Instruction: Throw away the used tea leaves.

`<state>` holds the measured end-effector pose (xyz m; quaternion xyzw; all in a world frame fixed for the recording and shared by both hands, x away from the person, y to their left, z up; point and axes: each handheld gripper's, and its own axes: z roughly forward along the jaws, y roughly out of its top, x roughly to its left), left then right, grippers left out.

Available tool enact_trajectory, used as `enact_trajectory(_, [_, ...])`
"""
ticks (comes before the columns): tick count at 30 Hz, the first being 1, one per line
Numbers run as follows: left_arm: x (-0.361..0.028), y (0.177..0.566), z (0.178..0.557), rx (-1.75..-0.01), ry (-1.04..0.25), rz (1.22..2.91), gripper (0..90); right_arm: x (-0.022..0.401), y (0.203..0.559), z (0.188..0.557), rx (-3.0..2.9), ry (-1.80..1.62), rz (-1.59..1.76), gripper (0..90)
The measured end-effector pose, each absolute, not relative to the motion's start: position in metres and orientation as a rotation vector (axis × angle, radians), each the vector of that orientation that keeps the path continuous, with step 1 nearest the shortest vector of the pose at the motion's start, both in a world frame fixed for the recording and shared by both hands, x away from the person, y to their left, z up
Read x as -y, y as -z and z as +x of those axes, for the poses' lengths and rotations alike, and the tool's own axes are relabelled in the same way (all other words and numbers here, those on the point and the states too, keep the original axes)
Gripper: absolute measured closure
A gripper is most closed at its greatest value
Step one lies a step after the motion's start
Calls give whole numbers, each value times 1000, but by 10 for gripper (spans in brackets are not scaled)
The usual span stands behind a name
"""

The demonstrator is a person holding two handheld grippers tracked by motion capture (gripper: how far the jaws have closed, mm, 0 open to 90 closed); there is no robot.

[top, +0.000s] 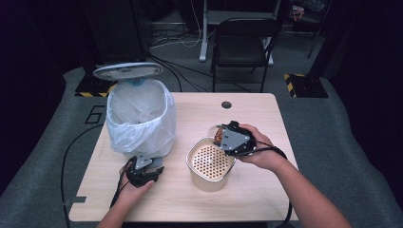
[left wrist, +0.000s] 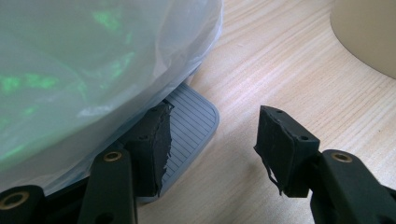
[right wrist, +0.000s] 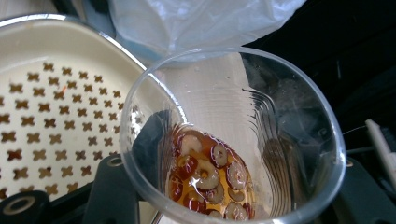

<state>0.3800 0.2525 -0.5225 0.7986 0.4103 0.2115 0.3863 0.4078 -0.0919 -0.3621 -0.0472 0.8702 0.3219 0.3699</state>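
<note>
The right gripper (top: 228, 135), jaws clamped around a clear plastic cup (right wrist: 233, 140) of sliced red fruit in liquid, tilts it just beside and above the cream strainer pot (top: 210, 164), which lies toward the person's left. The left gripper (top: 142, 172), empty jaws standing apart, rests at the lined bin's (top: 140, 116) pedal (left wrist: 191, 123).

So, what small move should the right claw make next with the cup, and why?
Probably tip the clear cup further over the perforated strainer. The right claw grips the cup beside the strainer's rim, and red slices in amber liquid remain inside.
</note>
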Motion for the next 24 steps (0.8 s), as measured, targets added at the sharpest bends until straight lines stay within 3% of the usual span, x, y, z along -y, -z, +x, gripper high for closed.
enact_trajectory(24, [-253,522,380,-1044,-538,2034,449,67,391,368,-1749,-222,-739,462])
